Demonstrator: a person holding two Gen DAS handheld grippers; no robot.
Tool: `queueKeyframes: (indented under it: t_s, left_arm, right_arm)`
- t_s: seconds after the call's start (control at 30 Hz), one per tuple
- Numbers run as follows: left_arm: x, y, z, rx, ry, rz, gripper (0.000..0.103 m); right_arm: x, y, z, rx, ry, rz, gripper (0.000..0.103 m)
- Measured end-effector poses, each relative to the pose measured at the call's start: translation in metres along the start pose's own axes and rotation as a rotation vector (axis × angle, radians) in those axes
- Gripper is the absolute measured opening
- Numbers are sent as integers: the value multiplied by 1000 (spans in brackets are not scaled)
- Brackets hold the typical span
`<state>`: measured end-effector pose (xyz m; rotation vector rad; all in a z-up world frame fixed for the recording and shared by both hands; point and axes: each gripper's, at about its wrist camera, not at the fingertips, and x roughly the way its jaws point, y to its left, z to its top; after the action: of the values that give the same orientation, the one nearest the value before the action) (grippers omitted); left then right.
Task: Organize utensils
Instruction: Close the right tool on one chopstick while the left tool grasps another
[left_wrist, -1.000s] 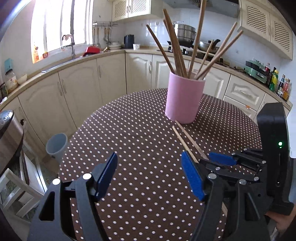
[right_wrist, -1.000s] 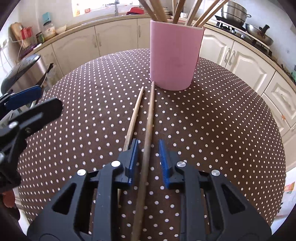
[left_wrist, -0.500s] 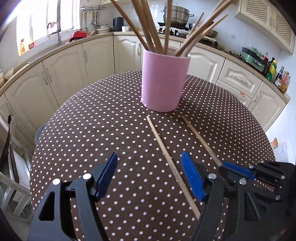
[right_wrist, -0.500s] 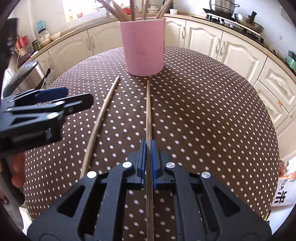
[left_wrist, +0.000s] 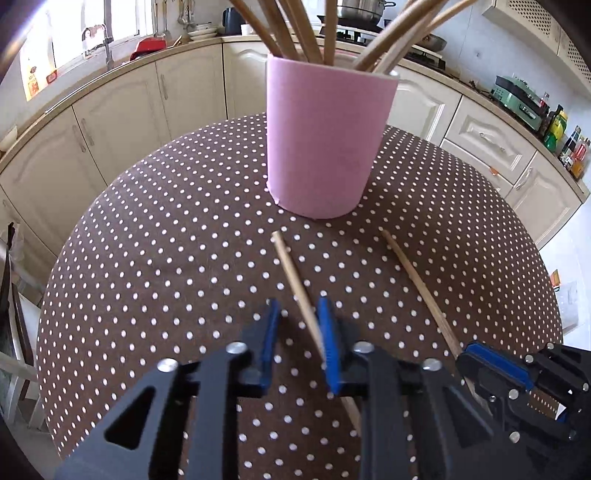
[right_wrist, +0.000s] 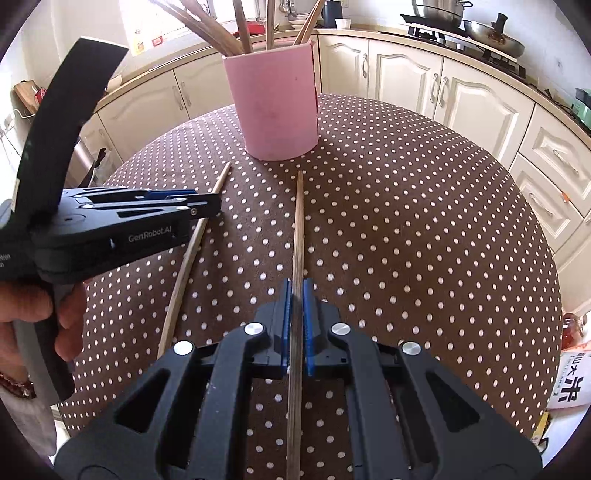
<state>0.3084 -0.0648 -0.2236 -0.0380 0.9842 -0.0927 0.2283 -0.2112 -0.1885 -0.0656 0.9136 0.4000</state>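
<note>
The worktop (left_wrist: 177, 258) is round, covered by a brown cloth with white dots. On it stands a pink cup (left_wrist: 325, 144) full of wooden sticks — upright, toward the far side. Two loose chopsticks lie on the cloth just before it — one (left_wrist: 295, 280) left, one (left_wrist: 417, 280) right, apart.

The tall sticks (left_wrist: 328, 33) in the pink cup (left_wrist: 325, 147) run off the top of both pictures, so their tips cannot be seen. In the left wrist view, the near end of the left chopstick (left_wrist: 295, 280) goes under the left gripper (left_wrist: 298, 314) (its lower part is hidden). The right chopstick (right_wrist: 298, 236) runs out of the bottom of the right wrist view. The little bottles (left_wrist: 570, 147) at the far right are too small to read.
</note>
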Motion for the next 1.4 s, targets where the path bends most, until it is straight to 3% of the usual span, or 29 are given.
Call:
queueKeyframes:
  t_s: [0.83, 1.2, 1.4]
  left_arm:
    - [-2, 12, -4, 20, 1, -51, 8]
    - [-6, 15, 6, 27, -15, -60, 7]
    - [-31, 17, 9, 29, -76, -73, 7]
  right_arm:
    - [67, -5, 100, 7, 114, -49, 8]
    - [86, -16, 116, 33, 136, -13, 8]
    - [62, -23, 105, 63, 78, 43, 7]
